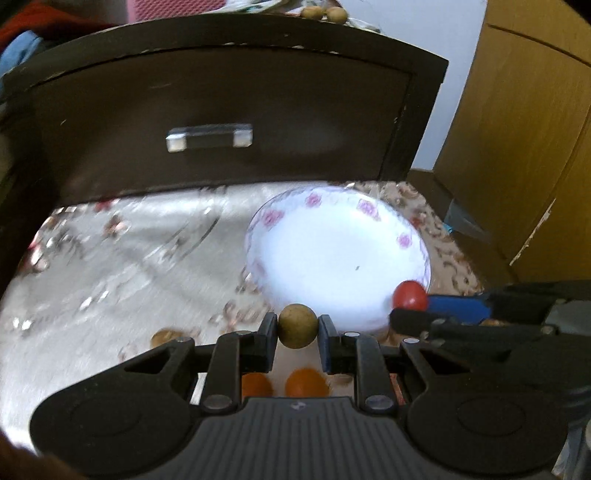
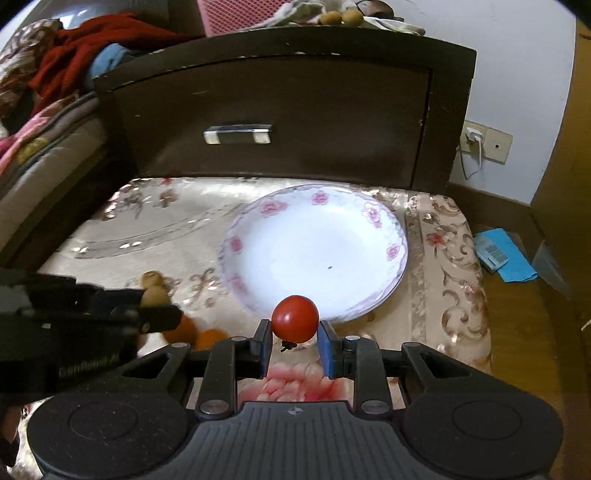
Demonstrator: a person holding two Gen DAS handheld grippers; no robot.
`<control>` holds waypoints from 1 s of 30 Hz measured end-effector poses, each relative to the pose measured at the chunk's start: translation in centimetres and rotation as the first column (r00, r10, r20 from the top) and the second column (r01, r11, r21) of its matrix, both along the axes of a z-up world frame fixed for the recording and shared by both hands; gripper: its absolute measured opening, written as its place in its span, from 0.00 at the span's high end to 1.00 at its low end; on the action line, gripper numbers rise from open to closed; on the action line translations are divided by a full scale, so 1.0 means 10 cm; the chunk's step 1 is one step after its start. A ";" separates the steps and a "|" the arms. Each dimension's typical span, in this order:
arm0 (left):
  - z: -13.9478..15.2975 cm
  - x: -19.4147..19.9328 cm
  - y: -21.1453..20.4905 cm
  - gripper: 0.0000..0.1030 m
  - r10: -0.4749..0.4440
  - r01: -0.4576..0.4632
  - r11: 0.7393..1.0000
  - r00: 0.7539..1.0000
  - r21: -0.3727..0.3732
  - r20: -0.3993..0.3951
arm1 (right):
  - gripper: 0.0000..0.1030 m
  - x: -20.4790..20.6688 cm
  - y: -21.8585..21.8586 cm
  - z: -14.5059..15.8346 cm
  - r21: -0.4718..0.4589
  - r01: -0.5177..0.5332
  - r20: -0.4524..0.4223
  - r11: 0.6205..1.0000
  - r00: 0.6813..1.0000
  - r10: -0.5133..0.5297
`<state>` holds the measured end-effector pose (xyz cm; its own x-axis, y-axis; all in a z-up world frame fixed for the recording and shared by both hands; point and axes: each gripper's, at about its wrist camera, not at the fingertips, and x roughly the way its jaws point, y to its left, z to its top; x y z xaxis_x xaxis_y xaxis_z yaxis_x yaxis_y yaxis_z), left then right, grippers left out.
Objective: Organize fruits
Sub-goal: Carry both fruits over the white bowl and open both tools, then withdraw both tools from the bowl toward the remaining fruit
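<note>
The left gripper (image 1: pixel 297 330) pinches a tan longan (image 1: pixel 297 331) between its pads, the fruit lifted clear of the cloth-covered bench (image 1: pixel 110 266). A white plate (image 1: pixel 340 254) with pink flowers on its rim sits at about one o'clock from the gripper, bare of fruit. Two oranges (image 1: pixel 306 382) lie on the cloth under the gripper, at six o'clock from the longan, and another longan (image 1: pixel 162 336) rests at nine o'clock.

The right gripper (image 2: pixel 294 334) is clamped on a red tomato (image 2: pixel 295 318), its stem end turned down. From this side the plate (image 2: pixel 391 229) lies at twelve o'clock, its near rim just beyond the tomato. At nine o'clock the left gripper (image 2: pixel 157 306) shows with its longan (image 2: pixel 154 295), beside a loose longan (image 2: pixel 152 279) on the cloth and the two oranges (image 2: pixel 183 328).

In the left wrist view the tomato (image 1: pixel 410 295) appears at three o'clock, over the plate's near rim, in the right gripper (image 1: pixel 412 304). A dark drawer front (image 2: pixel 280 110) stands behind the bench, with two more longans (image 2: pixel 341 16) on top.
</note>
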<state>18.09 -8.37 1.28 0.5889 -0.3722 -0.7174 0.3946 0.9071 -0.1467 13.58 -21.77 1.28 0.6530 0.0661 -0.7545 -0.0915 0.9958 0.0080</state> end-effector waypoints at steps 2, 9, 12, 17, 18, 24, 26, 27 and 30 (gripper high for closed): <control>-0.01 0.07 -0.07 0.70 -0.010 0.010 1.000 1.000 0.007 0.008 | 0.80 0.08 -0.05 -0.01 0.013 0.007 0.003 1.000 1.000 -0.007; -0.14 0.24 -0.16 0.70 -0.023 0.023 0.999 1.000 0.025 -0.006 | 0.80 0.22 -0.10 -0.09 0.005 0.008 0.007 1.000 1.000 -0.008; -0.18 0.29 -0.18 0.70 -0.019 0.019 1.000 1.000 0.025 -0.013 | 0.80 0.29 -0.11 -0.12 0.000 0.009 0.004 1.000 1.000 -0.009; -0.20 0.31 -0.24 0.69 -0.027 0.027 0.999 1.000 0.041 0.002 | 0.80 0.32 -0.13 -0.20 -0.015 -0.002 -0.003 1.000 1.000 0.002; -0.20 0.31 -0.23 0.69 -0.028 0.028 0.999 1.000 0.037 0.000 | 0.79 0.32 -0.13 -0.20 -0.017 -0.002 0.001 1.000 1.000 0.002; -0.17 0.31 -0.20 0.65 -0.014 0.014 0.999 1.000 0.031 0.004 | 0.72 0.34 -0.19 -0.19 -0.005 0.013 0.014 1.000 1.000 -0.013; -0.15 0.31 -0.20 0.64 -0.011 0.011 1.000 1.000 0.027 0.010 | 0.72 0.34 -0.20 -0.19 -0.002 0.015 0.018 1.000 1.000 -0.015; -0.13 0.30 -0.19 0.63 -0.011 0.010 1.000 1.000 0.026 0.014 | 0.72 0.34 -0.20 -0.19 -0.004 0.016 0.019 1.000 1.000 -0.016; -0.10 0.29 -0.16 0.62 -0.008 0.007 1.000 1.000 0.022 0.020 | 0.71 0.34 -0.21 -0.19 -0.008 0.018 0.023 1.000 1.000 -0.018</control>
